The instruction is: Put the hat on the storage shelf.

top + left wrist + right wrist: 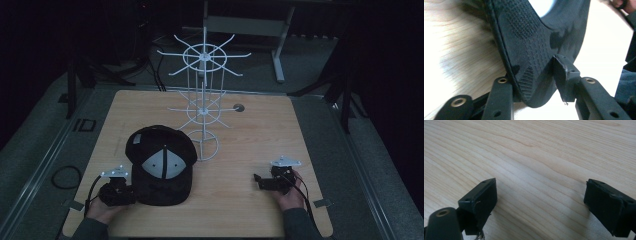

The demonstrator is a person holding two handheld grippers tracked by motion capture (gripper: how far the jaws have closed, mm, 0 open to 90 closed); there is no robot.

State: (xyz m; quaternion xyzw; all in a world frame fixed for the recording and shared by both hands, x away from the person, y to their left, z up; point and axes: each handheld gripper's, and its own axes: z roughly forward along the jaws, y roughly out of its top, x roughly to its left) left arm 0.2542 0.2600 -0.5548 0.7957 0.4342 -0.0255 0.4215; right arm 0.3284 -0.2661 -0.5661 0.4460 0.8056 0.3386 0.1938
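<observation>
No legible text or labels

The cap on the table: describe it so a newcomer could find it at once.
On the wooden table, look toward the near left, in front of the white wire rack. The cap lies there, its brim between the left tool's jaws. It is the only dark fabric item, black with a pale panel.

High view is dim and grainy with black surroundings and a muted tabletop (250, 150), while the left gripper view is blown out to white at right with the cap (536, 50) dark and soft up close, and the right gripper view is bright, even, sharp on woodgrain.
</observation>
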